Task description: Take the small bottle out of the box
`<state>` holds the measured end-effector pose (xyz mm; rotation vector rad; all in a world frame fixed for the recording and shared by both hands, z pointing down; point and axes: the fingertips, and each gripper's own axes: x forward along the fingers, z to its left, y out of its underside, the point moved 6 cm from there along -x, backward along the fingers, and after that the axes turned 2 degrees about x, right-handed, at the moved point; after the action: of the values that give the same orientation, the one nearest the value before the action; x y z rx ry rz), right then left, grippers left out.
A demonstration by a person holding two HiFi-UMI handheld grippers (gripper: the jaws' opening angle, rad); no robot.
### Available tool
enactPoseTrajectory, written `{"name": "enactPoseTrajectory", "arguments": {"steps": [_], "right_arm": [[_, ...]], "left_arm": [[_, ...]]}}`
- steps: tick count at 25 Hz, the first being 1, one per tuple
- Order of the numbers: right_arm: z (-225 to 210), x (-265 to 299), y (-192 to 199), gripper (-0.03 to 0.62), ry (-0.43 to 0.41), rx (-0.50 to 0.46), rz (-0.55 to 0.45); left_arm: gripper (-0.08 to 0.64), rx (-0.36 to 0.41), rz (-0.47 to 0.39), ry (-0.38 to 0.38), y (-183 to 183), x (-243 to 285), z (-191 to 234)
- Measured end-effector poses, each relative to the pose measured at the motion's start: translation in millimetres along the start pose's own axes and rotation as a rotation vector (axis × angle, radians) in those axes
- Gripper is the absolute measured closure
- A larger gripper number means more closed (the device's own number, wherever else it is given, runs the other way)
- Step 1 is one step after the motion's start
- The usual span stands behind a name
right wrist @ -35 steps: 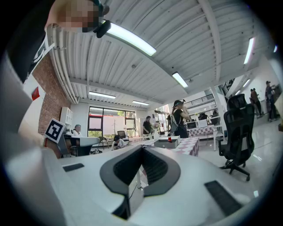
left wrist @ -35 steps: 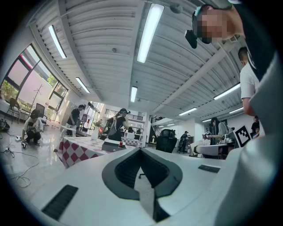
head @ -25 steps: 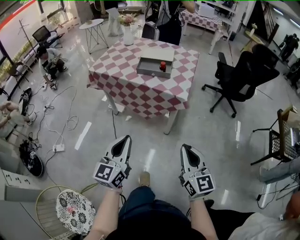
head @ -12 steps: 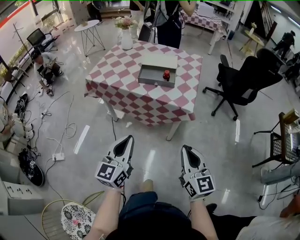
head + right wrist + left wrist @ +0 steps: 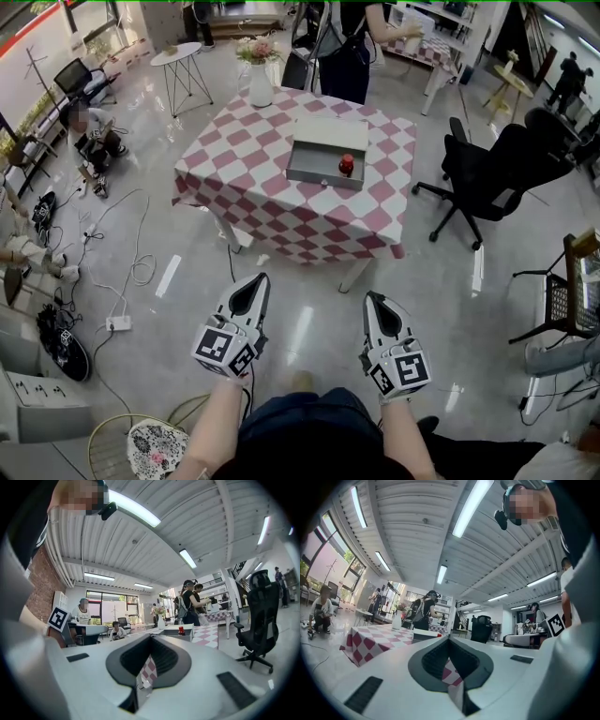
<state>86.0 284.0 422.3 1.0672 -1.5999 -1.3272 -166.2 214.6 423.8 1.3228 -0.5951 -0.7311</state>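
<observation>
A grey open box [image 5: 319, 165] lies on a table with a pink and white checked cloth [image 5: 281, 202], far ahead of me. Inside the box, at its right end, stands the small bottle [image 5: 346, 166], red with a dark cap. My left gripper [image 5: 255, 285] and right gripper [image 5: 374, 302] are held side by side low over the floor, well short of the table. Both are shut with nothing between the jaws. In the right gripper view the bottle [image 5: 181, 630] shows small above the box [image 5: 171, 633], beyond the shut right gripper [image 5: 151, 638]. The left gripper [image 5: 449, 639] points at the table.
A white vase with flowers [image 5: 260, 82] stands on the table's far corner. A person [image 5: 345, 52] stands behind the table. A black office chair [image 5: 495, 171] is to the right, and a wire chair [image 5: 567, 300] nearer. Cables [image 5: 112, 258] lie on the floor at left.
The table with the box has drawn nearer and slid lower in the head view as I walk towards it. Both grippers keep the same shut pose.
</observation>
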Motion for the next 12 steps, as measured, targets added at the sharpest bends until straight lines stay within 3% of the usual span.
{"name": "enactPoseTrajectory", "arguments": {"steps": [12], "right_arm": [[-4,31,-7,0.588,-0.014,-0.010,0.001]], "left_arm": [[0.558,-0.018,-0.010,-0.001,0,16,21]]}}
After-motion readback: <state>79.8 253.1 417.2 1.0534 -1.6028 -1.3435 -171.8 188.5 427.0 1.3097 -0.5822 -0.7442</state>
